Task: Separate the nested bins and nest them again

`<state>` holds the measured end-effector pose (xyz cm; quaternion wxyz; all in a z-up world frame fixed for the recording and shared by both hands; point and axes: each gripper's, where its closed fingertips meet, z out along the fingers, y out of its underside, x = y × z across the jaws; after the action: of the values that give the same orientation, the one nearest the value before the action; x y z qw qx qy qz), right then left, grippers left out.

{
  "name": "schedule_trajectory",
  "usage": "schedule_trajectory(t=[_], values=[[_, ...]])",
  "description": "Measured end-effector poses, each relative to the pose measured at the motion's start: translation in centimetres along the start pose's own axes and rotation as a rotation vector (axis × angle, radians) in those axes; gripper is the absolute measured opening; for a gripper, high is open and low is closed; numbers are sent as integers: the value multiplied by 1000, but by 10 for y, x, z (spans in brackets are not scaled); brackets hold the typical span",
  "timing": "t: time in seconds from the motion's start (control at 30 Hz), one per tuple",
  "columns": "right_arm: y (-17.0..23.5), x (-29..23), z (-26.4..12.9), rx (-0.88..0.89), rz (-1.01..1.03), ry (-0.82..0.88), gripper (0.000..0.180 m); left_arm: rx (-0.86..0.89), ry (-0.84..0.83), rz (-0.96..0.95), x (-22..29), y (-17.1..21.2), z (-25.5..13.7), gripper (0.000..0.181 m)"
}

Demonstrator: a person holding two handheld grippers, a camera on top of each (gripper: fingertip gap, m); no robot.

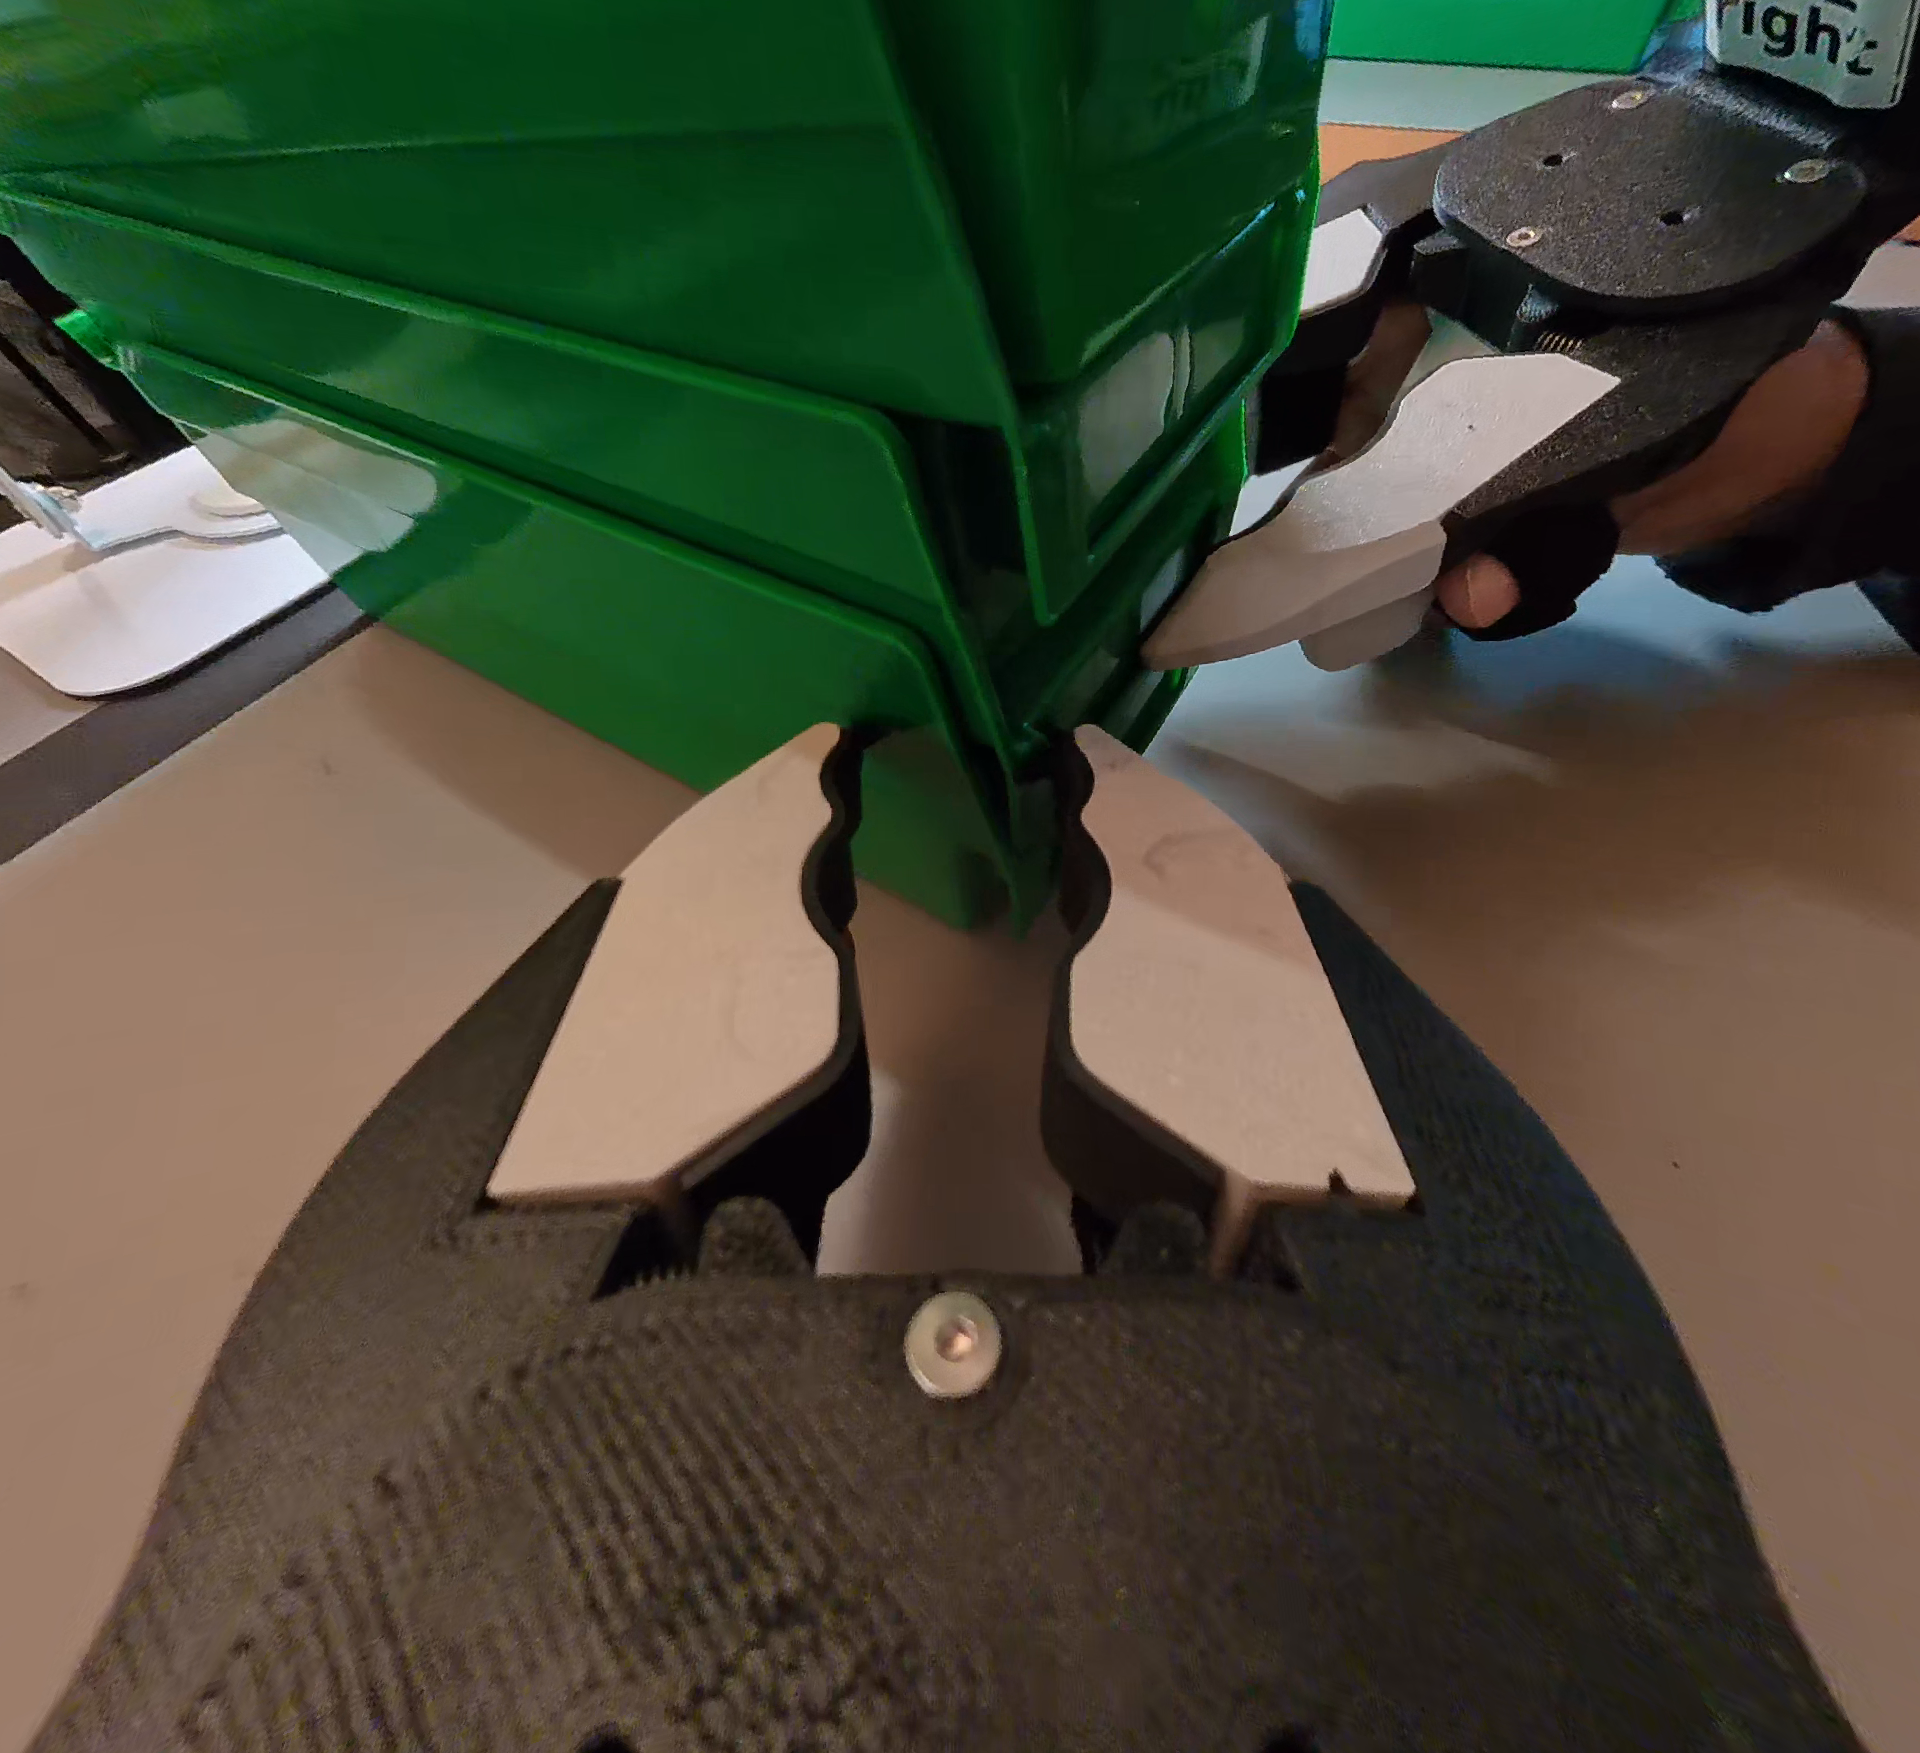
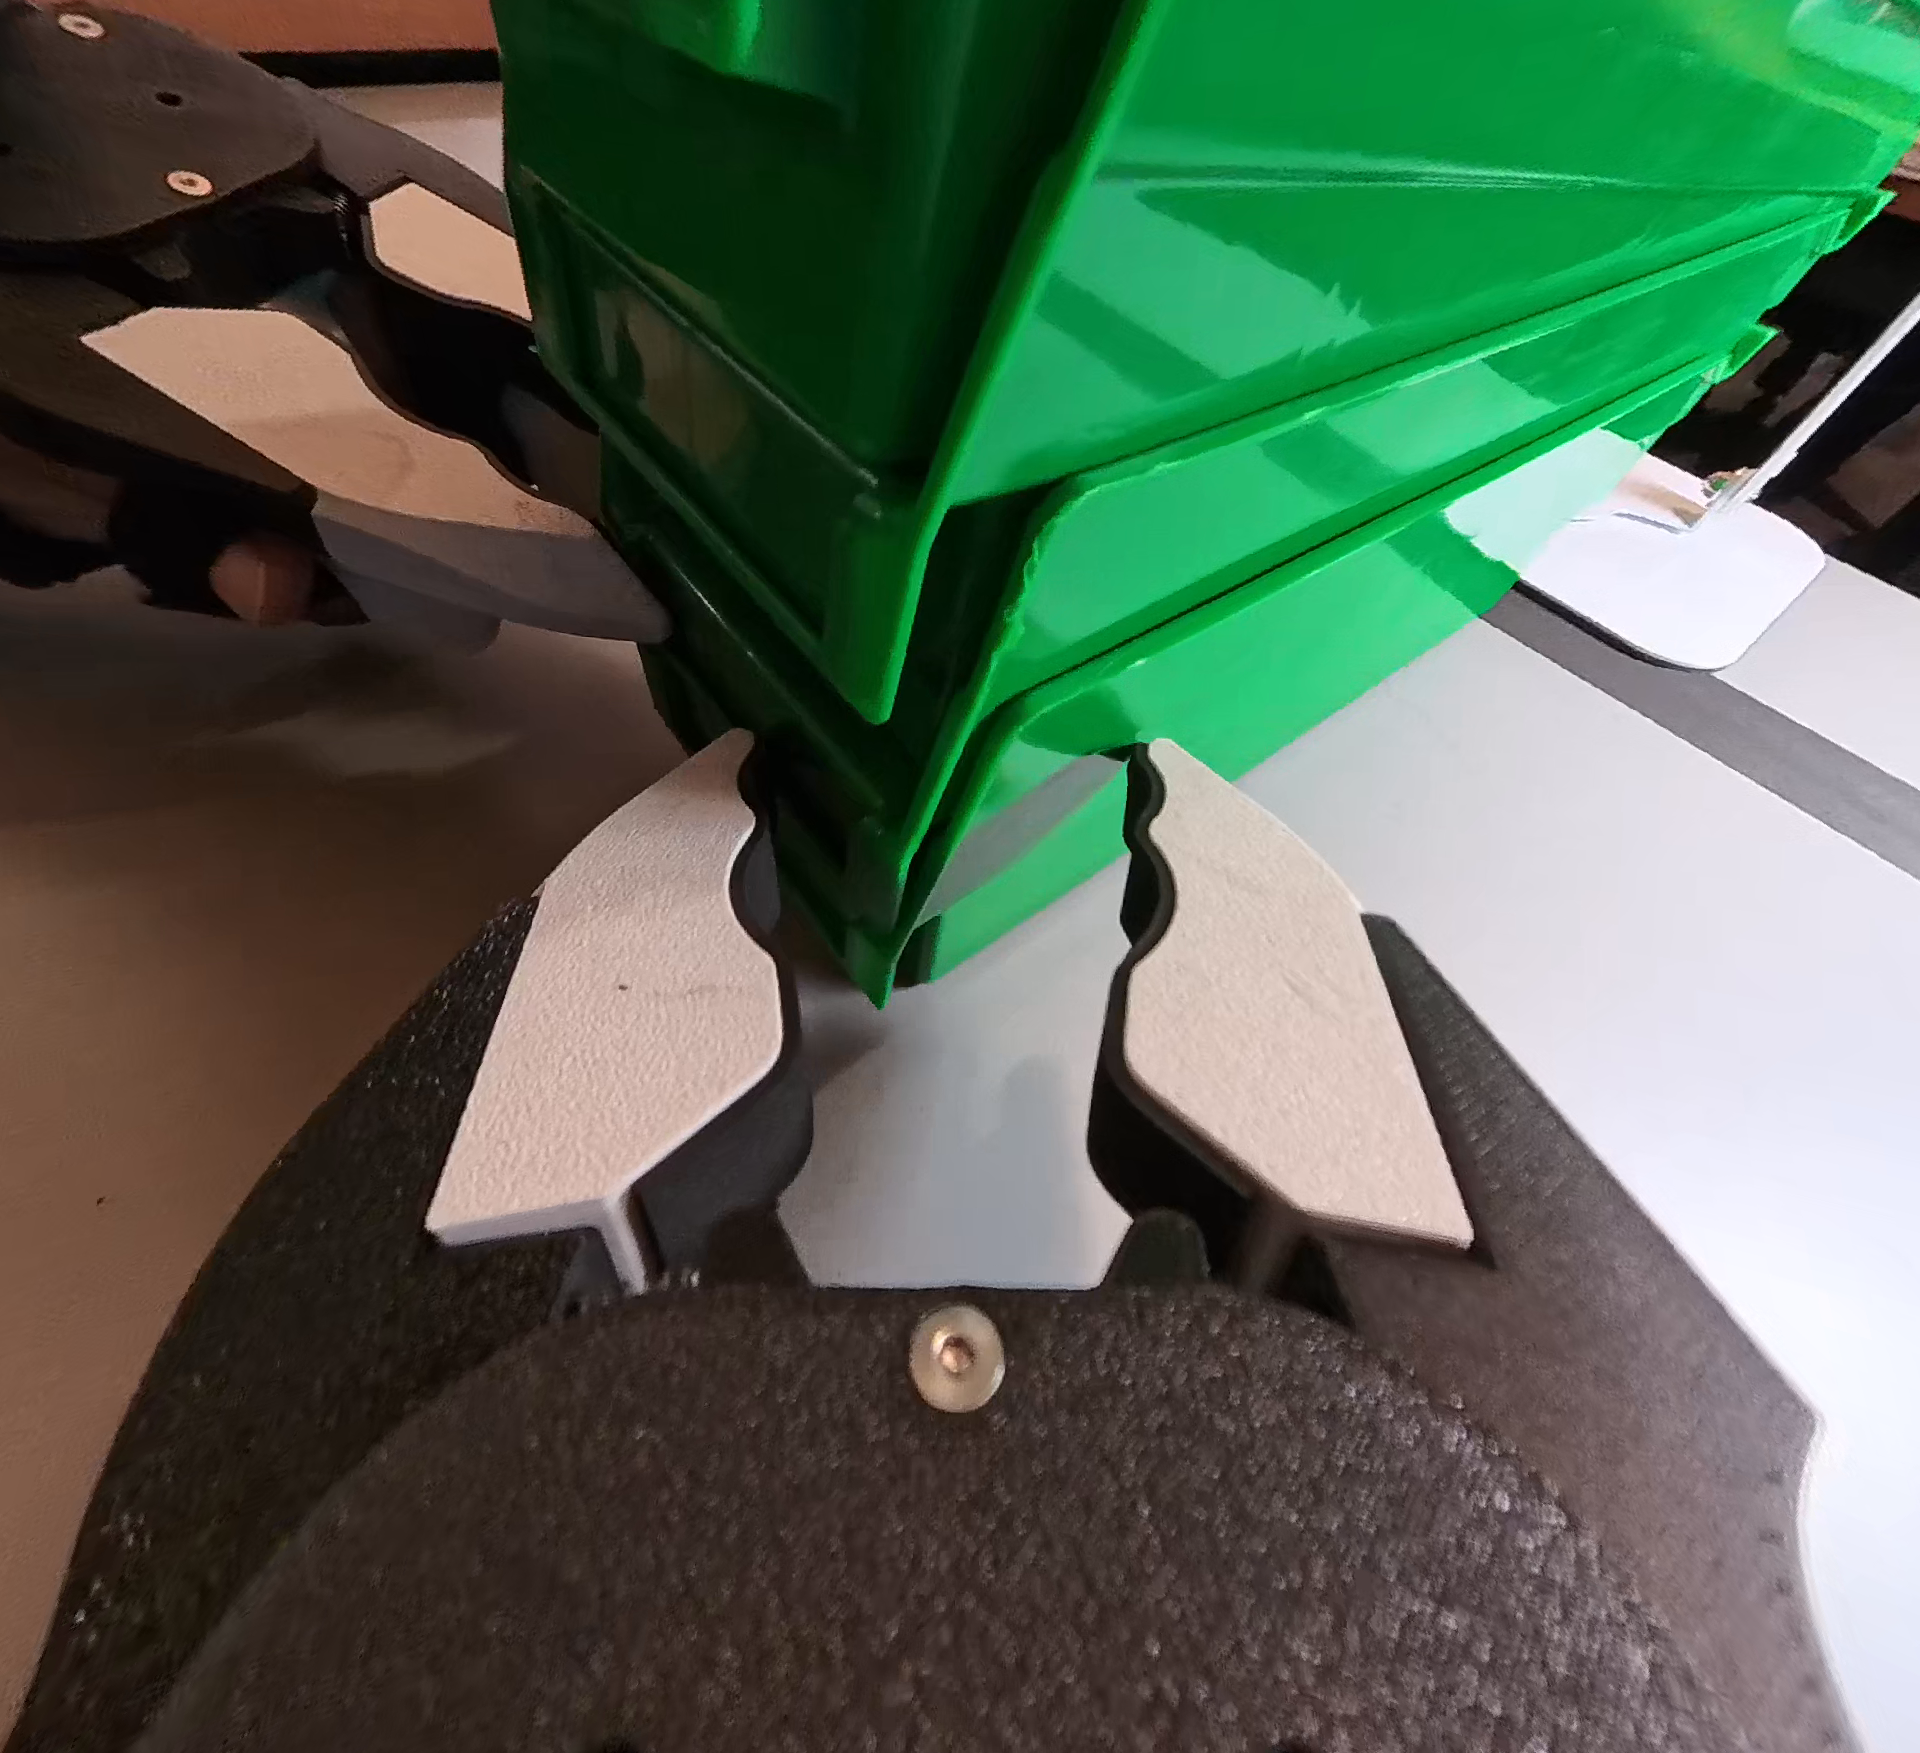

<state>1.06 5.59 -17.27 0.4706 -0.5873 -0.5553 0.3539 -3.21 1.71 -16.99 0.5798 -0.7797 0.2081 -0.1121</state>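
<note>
A stack of several nested green bins (image 1: pixel 644 176) stands on the table and fills both views; it also shows in the right wrist view (image 2: pixel 1299 197). My left gripper (image 1: pixel 961 768) is closed around one lower corner of the bottom bin (image 1: pixel 925 841), one finger on each wall. My right gripper (image 2: pixel 945 768) is closed around the neighbouring lower corner of the bottom bin (image 2: pixel 1029 872), its fingers wider apart and touching the front and side walls. The right gripper also shows in the left wrist view (image 1: pixel 1351 498), the left gripper in the right wrist view (image 2: pixel 395 456).
A white flat stand base (image 1: pixel 135 581) lies behind the stack, also in the right wrist view (image 2: pixel 1683 581). A dark strip (image 2: pixel 1714 737) crosses the beige table (image 1: pixel 312 976). More green bins (image 1: pixel 1507 10) are at the back. A gloved hand (image 1: pixel 1538 560) holds the right gripper.
</note>
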Motion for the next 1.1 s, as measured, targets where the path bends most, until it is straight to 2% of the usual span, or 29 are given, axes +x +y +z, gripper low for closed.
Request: schedule_trajectory(t=[0.43,0.6,0.9,1.1], values=[[1,-1,-3,-5,-13,1,59,-11,-16,25,3,4,-1,35],[-10,1,-10,25,-5,2,60,56,-31,-6,2,-12,-15,39],[-58,10,-67,155,9,59,66,195,-116,-94,-16,-51,-74,49],[-52,-7,-110,192,-16,97,65,203,-174,-66,-15,-38,-112,50]])
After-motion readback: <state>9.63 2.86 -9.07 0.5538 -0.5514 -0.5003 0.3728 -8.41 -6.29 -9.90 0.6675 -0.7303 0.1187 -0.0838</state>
